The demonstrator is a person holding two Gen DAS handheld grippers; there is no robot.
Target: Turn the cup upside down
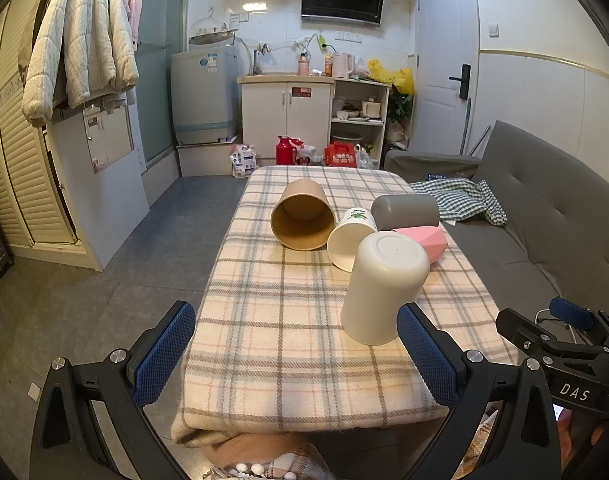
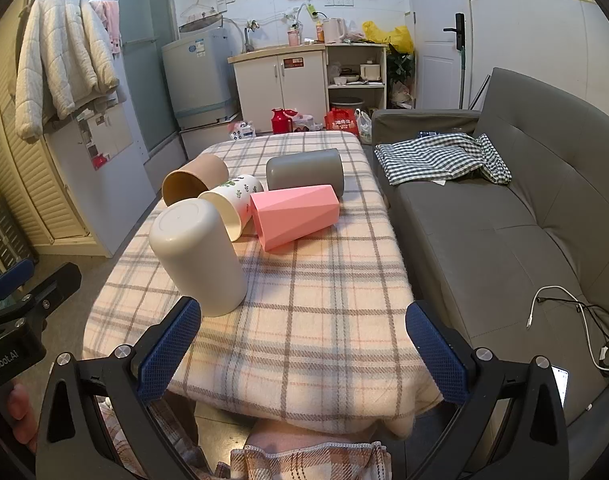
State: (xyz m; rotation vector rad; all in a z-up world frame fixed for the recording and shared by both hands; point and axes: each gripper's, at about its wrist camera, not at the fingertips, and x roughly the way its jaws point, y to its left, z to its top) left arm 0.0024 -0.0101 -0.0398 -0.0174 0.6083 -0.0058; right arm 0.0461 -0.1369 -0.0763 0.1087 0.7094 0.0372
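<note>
A cream cup (image 1: pixel 380 288) stands upside down on the plaid tablecloth (image 1: pixel 284 320), near the front; it also shows in the right wrist view (image 2: pixel 200 256). Behind it lie on their sides a brown paper cup (image 1: pixel 303 216), a white leaf-print cup (image 1: pixel 350 238), a grey cup (image 1: pixel 406 211) and a pink faceted cup (image 2: pixel 294 216). My left gripper (image 1: pixel 296 354) is open and empty, its right finger just beside the cream cup. My right gripper (image 2: pixel 304 350) is open and empty above the table's front edge, its left finger near the cream cup.
A grey sofa (image 2: pixel 504 220) with a checked cloth (image 2: pixel 440 156) runs along the table's right side; a white cable (image 2: pixel 576 320) lies on its seat. Cabinets, a washing machine (image 1: pixel 204 96) and bags stand beyond the table's far end. Tiled floor is at the left.
</note>
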